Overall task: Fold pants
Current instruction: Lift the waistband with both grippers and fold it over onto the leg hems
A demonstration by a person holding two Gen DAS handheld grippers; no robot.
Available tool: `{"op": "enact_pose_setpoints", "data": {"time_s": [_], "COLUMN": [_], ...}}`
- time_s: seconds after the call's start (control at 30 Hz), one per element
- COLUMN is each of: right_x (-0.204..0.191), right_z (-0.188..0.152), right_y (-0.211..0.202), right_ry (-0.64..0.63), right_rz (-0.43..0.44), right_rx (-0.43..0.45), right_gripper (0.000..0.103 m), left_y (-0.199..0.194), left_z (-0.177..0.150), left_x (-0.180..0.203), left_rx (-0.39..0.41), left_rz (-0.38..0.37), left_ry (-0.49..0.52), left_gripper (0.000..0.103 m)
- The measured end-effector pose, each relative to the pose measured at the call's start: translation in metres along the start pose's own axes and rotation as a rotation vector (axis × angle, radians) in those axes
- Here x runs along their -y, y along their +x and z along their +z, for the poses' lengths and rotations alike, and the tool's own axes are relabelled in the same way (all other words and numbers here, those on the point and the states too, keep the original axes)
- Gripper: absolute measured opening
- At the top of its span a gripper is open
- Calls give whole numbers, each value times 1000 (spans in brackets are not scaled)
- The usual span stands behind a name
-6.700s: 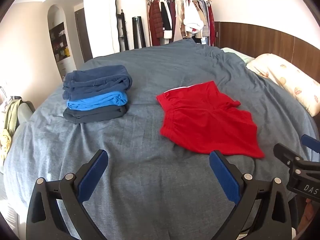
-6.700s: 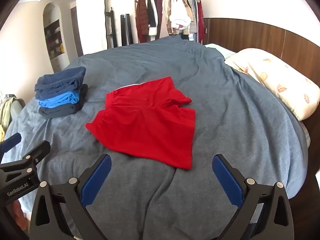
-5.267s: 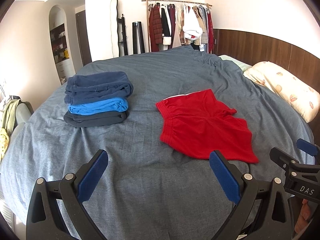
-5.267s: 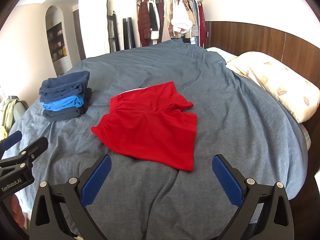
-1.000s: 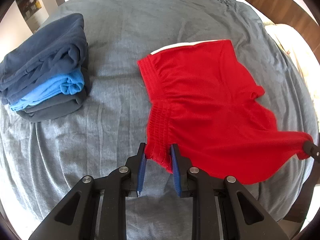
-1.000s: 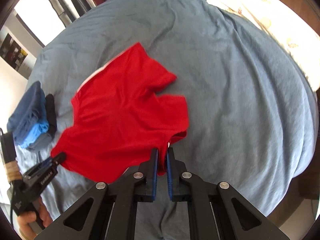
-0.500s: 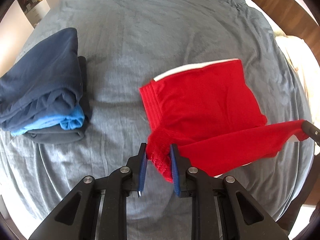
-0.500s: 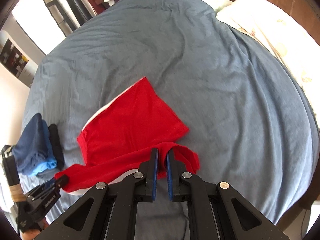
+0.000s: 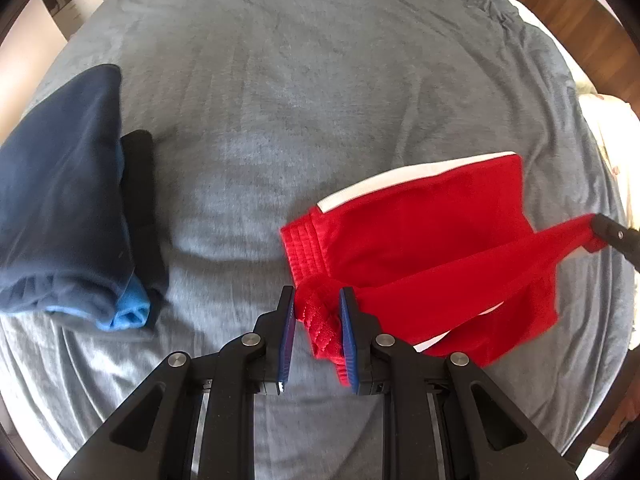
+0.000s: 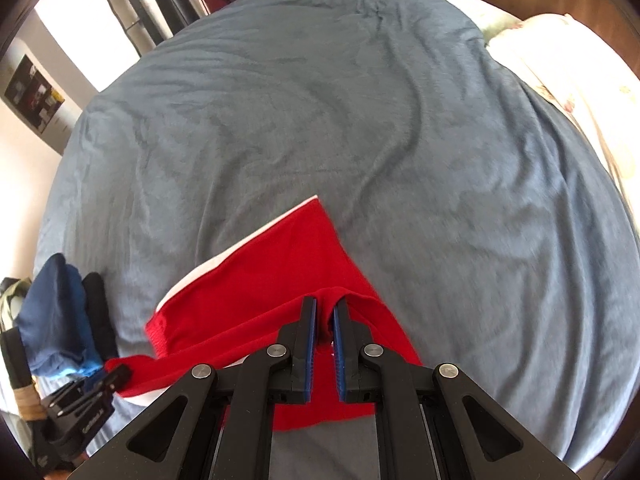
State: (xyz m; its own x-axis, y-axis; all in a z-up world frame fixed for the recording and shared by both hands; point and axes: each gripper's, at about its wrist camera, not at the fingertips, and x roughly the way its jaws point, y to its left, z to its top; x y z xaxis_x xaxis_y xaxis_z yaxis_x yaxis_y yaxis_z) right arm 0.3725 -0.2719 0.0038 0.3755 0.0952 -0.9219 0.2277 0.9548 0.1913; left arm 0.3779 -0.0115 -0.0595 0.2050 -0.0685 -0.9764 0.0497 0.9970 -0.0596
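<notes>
From my left wrist view, the grey bedspread point(image 9: 304, 92) ahead lies bare and open to passage. The stack of folded clothes point(image 9: 68, 200) blocks the left side. From my right wrist view, the pillow point(image 10: 568, 80) borders the far right edge, with open bedspread between it and the red shorts point(image 10: 272, 280), which occupy the near centre.

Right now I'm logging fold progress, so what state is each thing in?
red shorts: near edge lifted, far half flat on the bed
left claw: shut on the waistband
right claw: shut on the leg hem
stack of folded clothes: folded, lying beside the shorts
</notes>
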Motion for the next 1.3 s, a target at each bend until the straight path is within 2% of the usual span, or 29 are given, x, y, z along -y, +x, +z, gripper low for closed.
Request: {"op": "enact_pose_setpoints", "data": {"time_s": [0.17, 0.27, 0.4, 0.43, 0.7, 0.83, 0.93, 1.07, 1.3], "right_x": [-6, -8, -10, -11, -20, -24, -25, -21, -19], "right_z": [18, 24, 31, 35, 49, 55, 60, 63, 59], "right_y": [37, 59, 76, 79, 95, 104, 111, 117, 119], "right_ry": [-36, -51, -58, -62, -78, -91, -89, -59, -67], "right_rz": [1, -2, 0, -1, -15, -29, -31, -29, -46], "right_rx": [-32, -60, -72, -72, -53, -47, -41, -46, -35], "right_gripper": [9, 9, 9, 9, 9, 9, 9, 10, 11], "left_y": [19, 23, 18, 16, 2, 15, 26, 41, 68], "left_z": [13, 18, 22, 23, 14, 10, 15, 23, 33], "left_x": [-4, -4, -5, -5, -4, -2, -3, -8, -7], "left_rx": [-13, 7, 58, 71, 110, 113, 122, 132, 162], "left_rz": [-4, 14, 63, 66, -20, -57, -56, -142, -131], "left_ry": [1, 32, 78, 90, 229, 247, 215, 147, 144], "left_gripper": [23, 27, 50, 52, 63, 63, 63, 63, 62]}}
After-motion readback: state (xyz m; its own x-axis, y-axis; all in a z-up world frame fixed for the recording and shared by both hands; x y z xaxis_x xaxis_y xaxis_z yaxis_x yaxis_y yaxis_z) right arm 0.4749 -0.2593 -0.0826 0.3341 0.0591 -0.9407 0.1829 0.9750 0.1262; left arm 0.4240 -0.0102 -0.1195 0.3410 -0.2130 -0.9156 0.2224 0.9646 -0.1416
